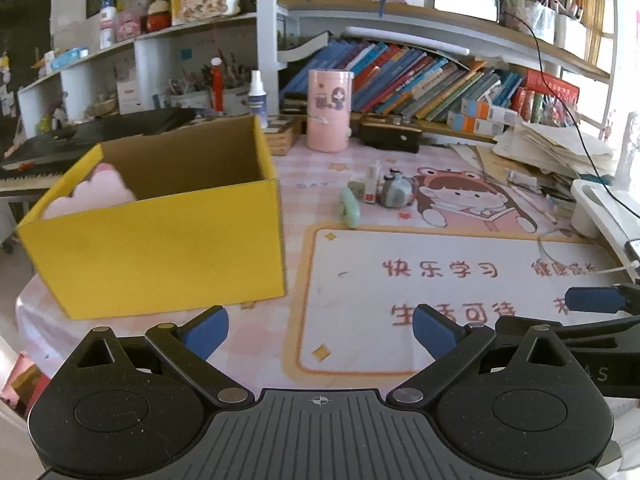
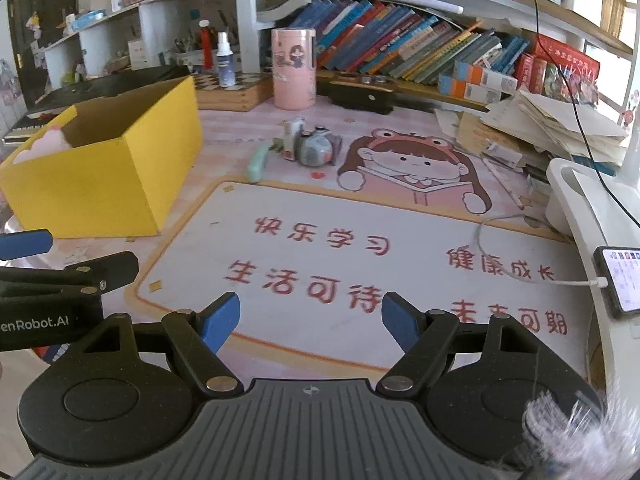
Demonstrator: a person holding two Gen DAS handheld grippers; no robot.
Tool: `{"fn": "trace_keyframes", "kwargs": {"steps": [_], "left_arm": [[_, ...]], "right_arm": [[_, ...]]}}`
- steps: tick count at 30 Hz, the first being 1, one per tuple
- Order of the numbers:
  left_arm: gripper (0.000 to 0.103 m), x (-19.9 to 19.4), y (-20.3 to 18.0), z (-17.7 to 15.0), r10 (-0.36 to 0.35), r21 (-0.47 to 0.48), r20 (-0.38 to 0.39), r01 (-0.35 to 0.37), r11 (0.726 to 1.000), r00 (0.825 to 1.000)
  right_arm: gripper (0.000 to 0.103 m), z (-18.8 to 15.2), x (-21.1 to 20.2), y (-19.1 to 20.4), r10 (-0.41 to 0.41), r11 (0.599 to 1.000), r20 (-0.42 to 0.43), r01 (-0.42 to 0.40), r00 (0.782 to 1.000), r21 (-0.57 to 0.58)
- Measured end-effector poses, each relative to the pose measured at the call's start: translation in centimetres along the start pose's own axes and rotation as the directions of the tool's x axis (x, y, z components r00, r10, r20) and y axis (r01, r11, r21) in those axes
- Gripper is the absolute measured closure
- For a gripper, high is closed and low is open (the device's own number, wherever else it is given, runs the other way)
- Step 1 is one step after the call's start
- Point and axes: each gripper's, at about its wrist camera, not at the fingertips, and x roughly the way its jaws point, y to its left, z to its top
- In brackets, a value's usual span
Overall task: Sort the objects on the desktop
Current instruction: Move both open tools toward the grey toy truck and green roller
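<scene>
A yellow cardboard box [image 1: 160, 240] [image 2: 104, 184] stands open-topped on the left of the desk mat, with a pink cloud-shaped thing [image 1: 94, 196] [image 2: 46, 144] inside. A small heap of objects lies mid-desk: a pale green clip [image 1: 350, 208] [image 2: 256, 164], a little white bottle [image 1: 372, 184] [image 2: 291, 136] and a grey-blue toy camera [image 1: 396, 192] [image 2: 316, 150]. My left gripper [image 1: 320, 330] hovers open over the mat's near edge, right of the box. My right gripper [image 2: 310, 320] is open too, empty, above the printed red characters.
A pink cylinder holder [image 1: 330, 110] [image 2: 294, 68] stands behind the heap. Books fill the shelf at the back. Loose papers [image 2: 560, 128] pile at the right, beside a white stand [image 2: 580, 208] with a phone [image 2: 622, 280] and cable. A keyboard [image 1: 24, 176] lies left.
</scene>
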Motion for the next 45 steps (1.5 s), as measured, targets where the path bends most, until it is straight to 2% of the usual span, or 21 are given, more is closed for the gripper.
{"fn": "trace_keyframes", "kwargs": {"steps": [11, 23, 33, 40, 45], "left_arm": [[0.003, 3.4, -3.6, 2.5, -0.012, 0.024, 0.001, 0.012, 1.000, 1.000], [0.003, 6.0, -5.9, 4.7, 0.049, -0.007, 0.014, -0.049, 0.999, 0.999], [0.003, 8.4, -7.2, 6.7, 0.102, -0.012, 0.032, -0.102, 0.995, 0.994], [0.006, 10.5, -7.7, 8.1, 0.120, 0.001, 0.038, -0.120, 0.993, 0.992], [0.016, 12.5, -7.6, 8.8, 0.121, 0.003, 0.012, -0.121, 0.993, 0.993]], "right_arm": [[0.026, 2.5, 2.6, -4.7, -0.014, 1.000, 0.000, 0.014, 1.000, 0.023], [0.026, 5.6, 5.4, -7.9, 0.033, 0.999, 0.025, -0.032, 0.999, -0.017], [0.026, 7.9, 7.7, -10.6, 0.046, 0.999, 0.050, -0.047, 0.998, 0.005], [0.026, 9.4, 8.9, -11.9, 0.051, 0.998, 0.081, -0.054, 0.995, 0.033], [0.026, 10.4, 9.7, -12.4, 0.060, 0.997, 0.094, -0.064, 0.994, 0.040]]}}
